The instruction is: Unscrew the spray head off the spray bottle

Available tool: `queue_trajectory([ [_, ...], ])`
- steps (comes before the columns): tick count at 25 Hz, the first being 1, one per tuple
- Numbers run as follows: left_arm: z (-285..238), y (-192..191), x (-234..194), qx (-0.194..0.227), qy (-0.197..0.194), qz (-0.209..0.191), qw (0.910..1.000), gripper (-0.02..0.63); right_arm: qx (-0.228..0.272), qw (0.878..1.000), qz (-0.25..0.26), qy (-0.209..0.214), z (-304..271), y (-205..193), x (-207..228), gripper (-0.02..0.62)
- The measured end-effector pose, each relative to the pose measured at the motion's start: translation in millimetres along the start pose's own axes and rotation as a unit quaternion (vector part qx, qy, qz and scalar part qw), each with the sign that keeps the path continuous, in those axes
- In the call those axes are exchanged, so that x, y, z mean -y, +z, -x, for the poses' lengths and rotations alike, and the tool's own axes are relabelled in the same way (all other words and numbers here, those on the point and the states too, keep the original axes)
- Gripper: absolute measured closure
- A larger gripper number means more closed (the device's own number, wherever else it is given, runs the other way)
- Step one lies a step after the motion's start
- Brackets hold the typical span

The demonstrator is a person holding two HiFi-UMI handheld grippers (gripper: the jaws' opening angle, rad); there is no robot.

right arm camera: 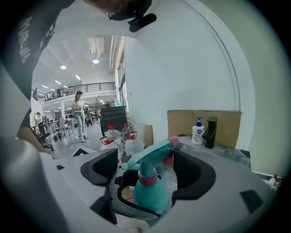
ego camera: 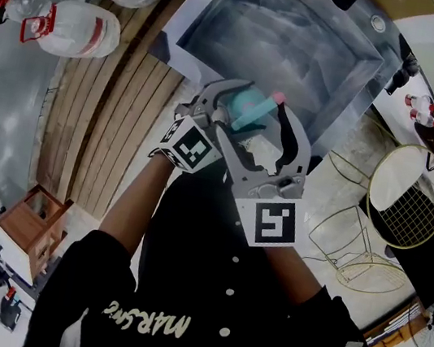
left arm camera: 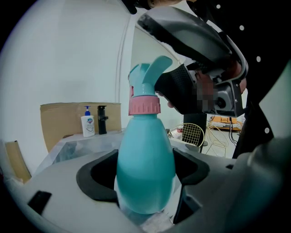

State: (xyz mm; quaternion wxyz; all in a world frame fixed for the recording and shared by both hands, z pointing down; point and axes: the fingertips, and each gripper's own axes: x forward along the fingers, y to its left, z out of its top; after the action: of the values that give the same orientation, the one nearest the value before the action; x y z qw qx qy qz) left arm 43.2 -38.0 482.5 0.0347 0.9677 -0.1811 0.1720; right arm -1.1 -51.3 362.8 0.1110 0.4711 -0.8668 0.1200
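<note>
Teal spray bottle w/ pink collar, teal spray head; grey left gripper, blk jaws, b&w sq. markers.

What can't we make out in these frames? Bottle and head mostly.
- Left gripper view: spray bottle is clear, but the spray head nozzle tip is hidden behind the right gripper.
- Head view: bottle body mostly covered by that gripper.
- Both gripper views: threads hidden under the pink collar, so looseness unknown.
- Soap dispenser label, left gripper view: too small.

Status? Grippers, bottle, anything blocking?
Left gripper clamped on spray bottle body. Right gripper open, jaws around spray head, not gripping. Head on bottle, pink collar at neck. Nothing else between jaws.
</note>
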Motion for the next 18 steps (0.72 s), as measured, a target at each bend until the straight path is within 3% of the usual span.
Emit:
queue_trajectory([
  [11,-1.6,-2.3,1.7,0.001,-0.001,-0.007,1.0000,0.219,-0.019,0.999,0.050,-0.008,-18.5,-4.0,0.4,0.227],
  [18,-1.3,-0.3,1.9,0.001,0.000,-0.004,1.0000,0.219,-0.028,0.996,0.082,-0.004,-23.8,-7.3,1.5,0.307],
])
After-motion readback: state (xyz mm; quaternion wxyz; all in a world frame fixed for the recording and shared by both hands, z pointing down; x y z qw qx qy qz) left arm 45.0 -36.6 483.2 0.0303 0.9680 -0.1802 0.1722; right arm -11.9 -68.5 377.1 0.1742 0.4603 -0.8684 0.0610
